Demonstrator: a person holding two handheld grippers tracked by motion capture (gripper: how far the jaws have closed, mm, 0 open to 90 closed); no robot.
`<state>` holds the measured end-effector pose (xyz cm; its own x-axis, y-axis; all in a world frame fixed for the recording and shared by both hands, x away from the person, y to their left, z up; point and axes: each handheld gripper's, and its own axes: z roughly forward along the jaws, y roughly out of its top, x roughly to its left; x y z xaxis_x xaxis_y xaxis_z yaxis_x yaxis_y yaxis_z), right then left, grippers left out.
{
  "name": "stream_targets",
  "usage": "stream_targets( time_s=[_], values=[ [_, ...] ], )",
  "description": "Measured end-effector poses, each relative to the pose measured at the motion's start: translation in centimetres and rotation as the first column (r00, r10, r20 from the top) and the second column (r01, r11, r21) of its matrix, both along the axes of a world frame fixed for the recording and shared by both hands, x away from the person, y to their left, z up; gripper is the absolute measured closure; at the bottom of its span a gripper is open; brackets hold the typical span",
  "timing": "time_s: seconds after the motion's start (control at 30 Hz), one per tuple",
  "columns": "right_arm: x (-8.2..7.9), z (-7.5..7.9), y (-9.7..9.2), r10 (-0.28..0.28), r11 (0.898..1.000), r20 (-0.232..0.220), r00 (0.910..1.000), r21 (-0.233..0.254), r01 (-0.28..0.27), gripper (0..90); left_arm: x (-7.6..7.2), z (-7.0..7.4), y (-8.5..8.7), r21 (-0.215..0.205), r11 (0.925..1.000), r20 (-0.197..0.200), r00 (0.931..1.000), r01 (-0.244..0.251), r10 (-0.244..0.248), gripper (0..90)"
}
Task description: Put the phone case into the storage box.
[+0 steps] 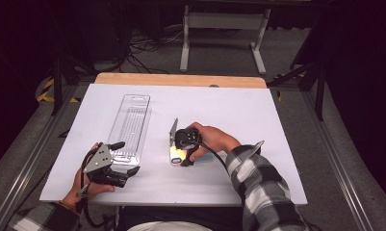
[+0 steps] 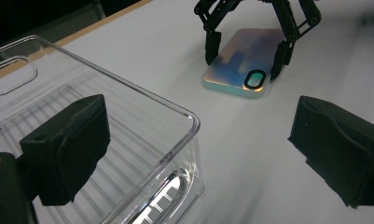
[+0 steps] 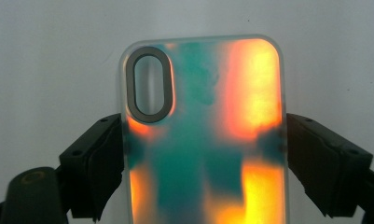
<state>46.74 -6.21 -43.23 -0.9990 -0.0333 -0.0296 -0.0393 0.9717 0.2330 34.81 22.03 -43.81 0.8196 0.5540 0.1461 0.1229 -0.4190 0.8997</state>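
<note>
The phone case (image 3: 205,135), iridescent with orange and teal patches and a dark oval camera ring, lies flat on the white desk (image 1: 258,115) just below the middle of the high view. In the right gripper view it runs up the centre of the frame, and the right gripper (image 3: 205,154) has its two black fingers (image 3: 98,158) against the case's long edges, one on each side: clenched on the case, which still rests on the desk.

To do this pick-up well, I would keep the squeeze square across the width, low on the edges so that the thin shell does not bow or pop out, and lift straight up before carrying it anywhere. The grip sits near the case's lower half, so it may tip when raised; a slow lift would show that.

At the left of the high view the left gripper (image 1: 114,166) rests by the near end of a long clear plastic tray (image 1: 133,120). In the left gripper view its fingers (image 2: 68,149) stand wide apart, released, one over the tray's corner, nothing between them.

The case's lower end is cut off at the bottom of the right gripper view. In the high view the hand covers most of the case, and the glow hides its pattern.
</note>
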Motion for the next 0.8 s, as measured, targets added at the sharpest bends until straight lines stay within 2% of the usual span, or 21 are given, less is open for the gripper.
stream_targets(
  time_s=[0.4, 0.47, 0.5, 0.67, 0.73, 0.8],
  values=[
    [-0.4, 0.3, 0.1, 0.053, 0.999, 0.023, 0.9983, -0.006, -0.053, 17.5, 0.0, 0.0, 0.0, -0.002, 1.0, 0.0, 1.0, -0.001, 0.001, 5.4],
    [-0.6, 0.2, 0.0, 0.053, 0.999, 0.023, 0.9983, 0.006, -0.053, 17.5, 0.0, 0.0, 0.0, -0.001, 1.0, 0.0, 1.0, 0.0, 0.0, 5.4],
    [-0.6, 0.4, 0.0, 0.061, 0.998, 0.024, 0.9978, -0.005, -0.061, 17.5, 0.0, 0.0, 0.0, 0.0, 1.0, -0.001, 1.0, 0.0, 0.0, 5.4],
    [-0.7, 0.7, -0.2, 0.062, 0.998, 0.039, 0.9973, 0.025, -0.063, 17.6, 0.0, 0.0, 0.0, 0.0, 1.0, 0.0, 1.0, 0.001, -0.001, 5.4],
    [-0.9, 1.2, -0.5, 0.055, 0.996, 0.054, 0.997, 0.067, -0.058, 17.6, 0.0, 0.0, 0.0, 0.0, 1.0, 0.0, 1.0, 0.001, -0.001, 5.5],
    [-0.9, 1.2, -0.6, 0.057, 0.995, 0.062, 0.9964, 0.08, -0.062, 17.6, 0.0, 0.0, 0.0, 0.0, 1.0, -0.004, 1.0, -0.001, 0.001, 5.5]
  ],
)
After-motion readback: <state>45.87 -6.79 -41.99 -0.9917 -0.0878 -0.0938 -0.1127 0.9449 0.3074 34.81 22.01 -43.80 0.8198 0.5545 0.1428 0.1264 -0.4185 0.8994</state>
